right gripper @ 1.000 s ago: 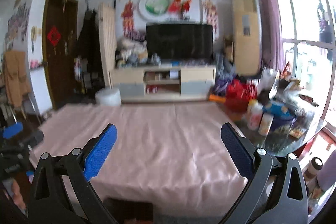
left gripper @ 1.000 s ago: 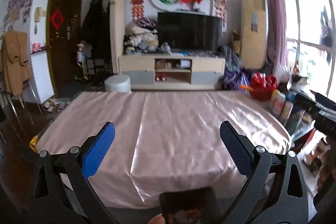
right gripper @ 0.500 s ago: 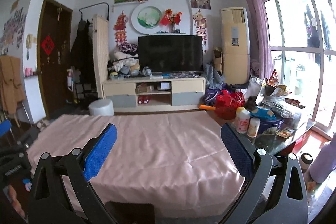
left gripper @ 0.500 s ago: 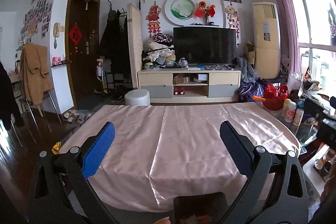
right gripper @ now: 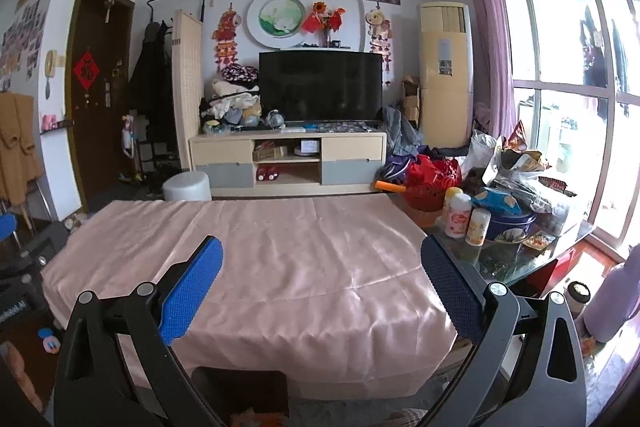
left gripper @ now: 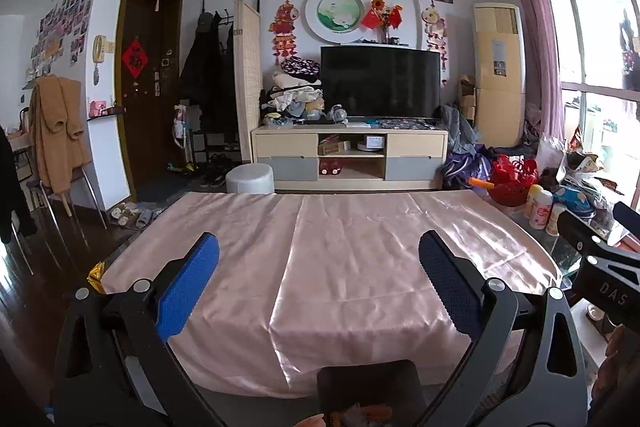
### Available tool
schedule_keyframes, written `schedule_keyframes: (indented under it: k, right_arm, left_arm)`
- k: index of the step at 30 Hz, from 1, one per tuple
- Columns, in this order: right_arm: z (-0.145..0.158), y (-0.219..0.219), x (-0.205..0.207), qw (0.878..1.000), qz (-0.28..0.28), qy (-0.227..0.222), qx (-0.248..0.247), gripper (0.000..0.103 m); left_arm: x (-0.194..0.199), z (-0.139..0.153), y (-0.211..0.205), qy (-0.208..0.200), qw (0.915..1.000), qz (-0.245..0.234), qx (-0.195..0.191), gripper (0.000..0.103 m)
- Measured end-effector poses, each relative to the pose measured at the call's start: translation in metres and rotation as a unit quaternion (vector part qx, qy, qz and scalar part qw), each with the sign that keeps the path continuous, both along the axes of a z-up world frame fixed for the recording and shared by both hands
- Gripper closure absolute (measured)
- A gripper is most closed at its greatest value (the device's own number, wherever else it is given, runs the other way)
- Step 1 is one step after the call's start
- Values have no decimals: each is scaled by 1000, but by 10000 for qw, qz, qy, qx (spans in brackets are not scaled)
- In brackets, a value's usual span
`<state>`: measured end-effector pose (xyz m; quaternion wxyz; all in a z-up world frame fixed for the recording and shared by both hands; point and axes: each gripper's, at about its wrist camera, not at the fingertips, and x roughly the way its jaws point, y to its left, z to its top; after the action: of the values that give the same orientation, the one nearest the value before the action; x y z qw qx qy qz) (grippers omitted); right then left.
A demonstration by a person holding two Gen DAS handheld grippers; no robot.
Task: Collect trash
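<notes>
I am looking along both tools across a bench (left gripper: 344, 267) draped in smooth pink cloth (right gripper: 256, 267), with a living room behind it. My left gripper (left gripper: 319, 287) hangs above the near edge with its blue pads spread wide and nothing between them; my right gripper (right gripper: 321, 289) is held the same way, wide and empty. Both sit level and pulled back from the cloth, which I judge suits a resting or surveying pose, not a reach. I can see no trash anywhere on the pink cloth; its whole visible surface is bare fabric with soft creases. That fits either a bench whose trash is already gathered or one where the trash lies elsewhere, and I cannot tell which. The likeliest loose rubbish I can see is to my right, where a glass side table (right gripper: 516, 259) carries crumpled snack bags (right gripper: 516, 151), two small bottles (right gripper: 458, 215) and a blue tin (right gripper: 508, 221). A dark container (left gripper: 370, 393) sits directly under the left gripper at the bottom edge, with something orange inside, perhaps a bin placed close for dropping things in, though it is too cropped to be sure. A television (left gripper: 380, 83) and low cabinet (left gripper: 348, 157) stand against the far wall.
</notes>
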<state>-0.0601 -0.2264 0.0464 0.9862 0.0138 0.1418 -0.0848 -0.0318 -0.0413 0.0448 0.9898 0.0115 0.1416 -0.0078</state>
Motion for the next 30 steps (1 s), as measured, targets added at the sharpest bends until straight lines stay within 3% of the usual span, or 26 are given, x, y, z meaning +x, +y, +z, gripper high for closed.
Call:
schedule_keyframes:
  k: [30]
  right_arm:
    - [-2, 4, -1, 10000, 41, 29, 61, 3]
  left_arm:
    - [-2, -4, 4, 1, 10000, -70, -8, 8]
